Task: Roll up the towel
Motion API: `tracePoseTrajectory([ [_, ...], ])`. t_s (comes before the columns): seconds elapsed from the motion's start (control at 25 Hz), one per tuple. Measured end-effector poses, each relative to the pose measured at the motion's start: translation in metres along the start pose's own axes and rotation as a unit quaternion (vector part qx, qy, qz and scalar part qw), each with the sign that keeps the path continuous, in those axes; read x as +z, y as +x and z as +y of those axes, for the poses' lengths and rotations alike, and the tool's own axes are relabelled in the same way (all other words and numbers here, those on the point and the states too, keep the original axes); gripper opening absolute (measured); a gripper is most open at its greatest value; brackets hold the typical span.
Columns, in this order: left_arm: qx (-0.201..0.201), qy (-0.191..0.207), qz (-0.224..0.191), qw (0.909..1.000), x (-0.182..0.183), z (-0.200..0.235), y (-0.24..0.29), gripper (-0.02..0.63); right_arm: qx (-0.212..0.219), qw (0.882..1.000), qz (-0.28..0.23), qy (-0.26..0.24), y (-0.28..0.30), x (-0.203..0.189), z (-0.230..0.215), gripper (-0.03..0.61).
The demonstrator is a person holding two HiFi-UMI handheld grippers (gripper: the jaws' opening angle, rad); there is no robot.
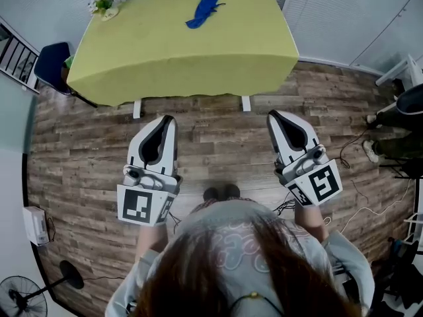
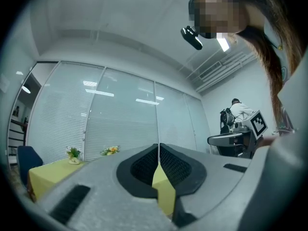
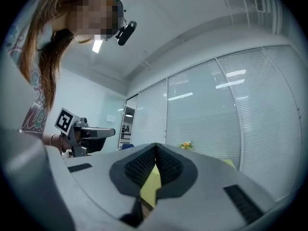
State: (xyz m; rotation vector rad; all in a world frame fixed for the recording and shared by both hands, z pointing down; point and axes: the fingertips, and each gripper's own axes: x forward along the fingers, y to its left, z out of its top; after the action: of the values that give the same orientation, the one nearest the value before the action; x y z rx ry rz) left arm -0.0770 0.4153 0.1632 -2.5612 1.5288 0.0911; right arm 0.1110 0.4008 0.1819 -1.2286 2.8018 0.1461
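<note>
You have not started on the towel (image 1: 203, 10) yet. It lies as a bunched blue heap at the top centre of the head view, on the far part of the counter (image 1: 178, 55), and both tongs hang well short of it over the floor. The left tongs (image 1: 168, 119), left of centre, and the right tongs (image 1: 273, 115) opposite are both closed tip to tip with nothing between them. In each gripper view the pads meet, and only a sliver of yellow-green cloth shows below them. I judge the step in hand to be the approach. Next you need to come up to the counter's near edge and open both tongs. You will most likely have to spread the towel flat before any roll can begin, since it looks crumpled.

The counter is draped in plain yellow-green cloth, with a small pot of flowers (image 1: 104, 5) at its upper-left corner. Around it are a wood-plank floor (image 1: 218, 134), a dark blue chair (image 1: 53, 61) at the left, a fan (image 1: 23, 297) at bottom left, and glass walls with blinds (image 2: 120, 119)
</note>
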Motion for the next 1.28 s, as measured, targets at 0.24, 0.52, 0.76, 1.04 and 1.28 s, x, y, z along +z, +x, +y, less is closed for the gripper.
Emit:
tracePoseTrajectory([
  [0.24, -0.005, -0.006, 0.004, 1.0, -0.004, -0.001, 0.002, 0.018, -0.003, 1.0, -0.001, 0.005, 0.003, -0.003, -0.003, 0.006],
  [0.52, 0.009, -0.014, -0.001, 0.9999, -0.005, 0.006, 0.0, 0.021, -0.013, 1.0, -0.006, 0.015, 0.004, -0.003, -0.005, 0.072],
  [0.76, 0.025, -0.026, -0.003, 0.9993, -0.005, 0.013, -0.001, 0.196, -0.033, 0.999, -0.011, 0.015, 0.004, -0.002, -0.01, 0.25],
  [1.04, 0.043, -0.033, -0.005, 0.9985, -0.005, 0.016, -0.003, 0.286, -0.069, 0.997, -0.013, 0.01, -0.001, -0.002, -0.019, 0.4],
  [1.28, 0.048, -0.024, -0.004, 0.9986, -0.005, 0.014, 0.0, 0.29, -0.065, 0.998, -0.014, 0.011, -0.002, -0.003, -0.024, 0.4],
])
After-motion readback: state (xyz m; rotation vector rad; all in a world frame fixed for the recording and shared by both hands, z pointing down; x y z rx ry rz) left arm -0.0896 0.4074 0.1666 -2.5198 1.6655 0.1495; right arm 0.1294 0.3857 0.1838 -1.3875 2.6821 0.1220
